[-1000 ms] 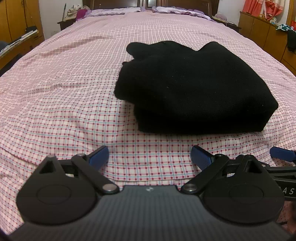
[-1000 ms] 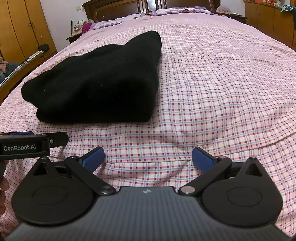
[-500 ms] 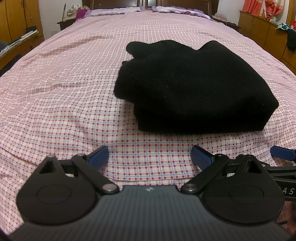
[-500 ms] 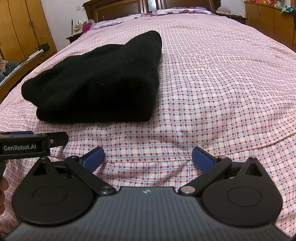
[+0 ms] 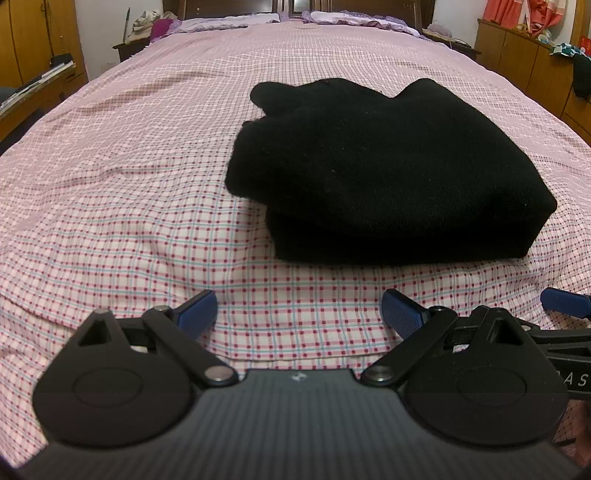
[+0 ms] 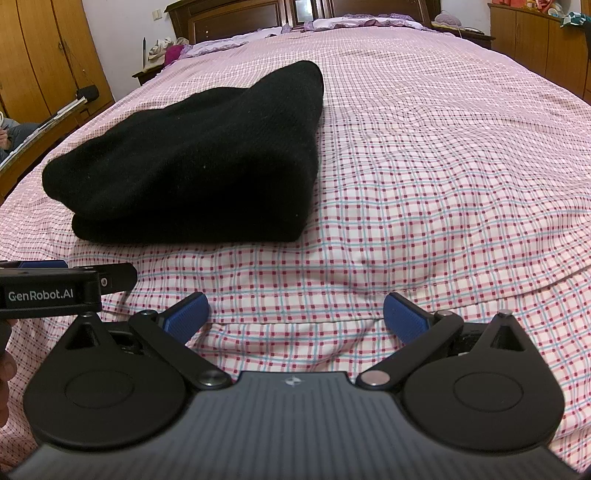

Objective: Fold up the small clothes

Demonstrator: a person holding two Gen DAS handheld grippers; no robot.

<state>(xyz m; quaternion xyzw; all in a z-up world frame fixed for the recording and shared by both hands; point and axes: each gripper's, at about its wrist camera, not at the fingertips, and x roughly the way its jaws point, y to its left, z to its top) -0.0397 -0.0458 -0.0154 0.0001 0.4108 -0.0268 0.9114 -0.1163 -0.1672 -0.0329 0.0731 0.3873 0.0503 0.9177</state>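
A black knit garment [image 5: 388,177] lies folded in a thick stack on the pink checked bedsheet [image 5: 129,184]. In the left wrist view it sits ahead and to the right of my left gripper [image 5: 300,314], which is open and holds nothing. In the right wrist view the same black garment [image 6: 199,166] lies ahead and to the left of my right gripper [image 6: 295,317], also open with bare sheet between its blue pads. Both grippers hover near the bed's front edge, a short way back from the garment and not touching it.
The bedsheet [image 6: 461,184] stretches far back to pillows [image 5: 229,22] and a dark wooden headboard [image 6: 236,18]. Wooden cabinets [image 5: 528,55] line the right side, a wardrobe [image 6: 48,55] the left. The other gripper's body [image 6: 55,291] shows at the left edge.
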